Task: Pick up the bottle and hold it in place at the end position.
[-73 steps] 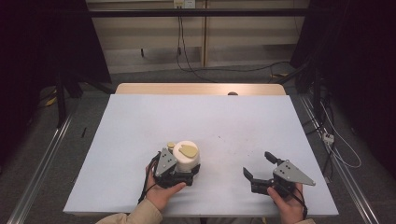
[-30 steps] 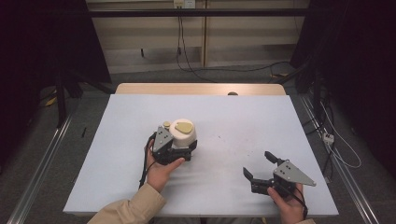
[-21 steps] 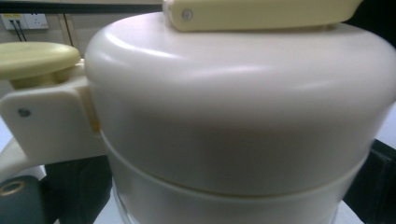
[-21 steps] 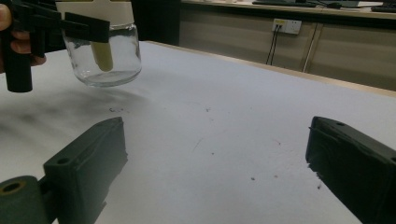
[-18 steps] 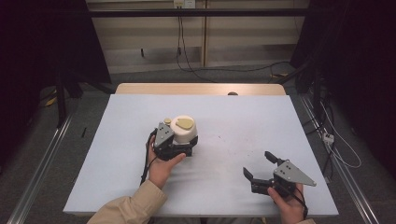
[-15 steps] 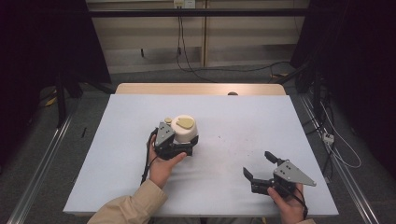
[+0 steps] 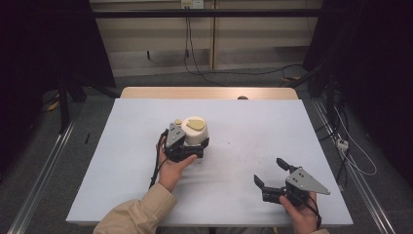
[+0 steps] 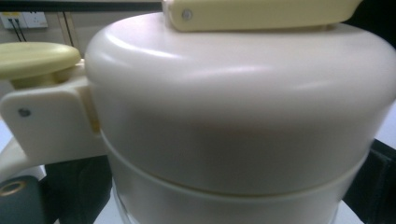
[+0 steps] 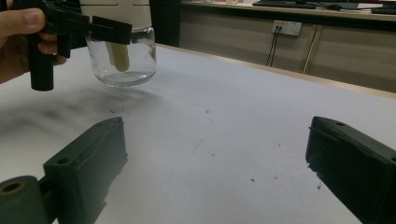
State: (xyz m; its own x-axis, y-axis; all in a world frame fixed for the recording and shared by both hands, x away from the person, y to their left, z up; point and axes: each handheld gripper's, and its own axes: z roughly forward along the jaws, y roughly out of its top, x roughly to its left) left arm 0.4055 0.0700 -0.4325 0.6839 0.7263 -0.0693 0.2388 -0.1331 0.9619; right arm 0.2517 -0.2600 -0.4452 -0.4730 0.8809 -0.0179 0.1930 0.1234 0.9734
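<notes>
Glass jar (image 7: 194, 138) with a cream lid sits in my left gripper (image 7: 187, 148), left of the table's middle and nearer my side than the far edge. Its long axis stands upright or close to it, lid up and clear base down. In the right gripper view the rounded glass bottom (image 9: 122, 60) seems to hang just above the white table (image 7: 253, 126), with a soft shadow beneath it, though I cannot tell for sure whether it touches. A pale stem runs down inside the glass. The cream lid (image 8: 238, 98) carries a yellow flap (image 7: 196, 125) on top, and a hinge arm with a small yellow button (image 8: 35, 58) sticks out from one side; from above, that button (image 7: 178, 122) lies on the far left of the lid. My left jaws pinch the jar just below the lid, one black jaw on each side of the glass, and my left hand (image 7: 171, 168) wraps the handle behind them.

My right gripper (image 7: 272, 176) rests low near the table's near right corner, well apart from the jar, its jaws spread wide with nothing between them. My right hand (image 7: 299, 214) holds it from behind. A few dark specks mark the tabletop (image 9: 224, 121) between the two grippers. Nothing stands between the jar and my right gripper.
</notes>
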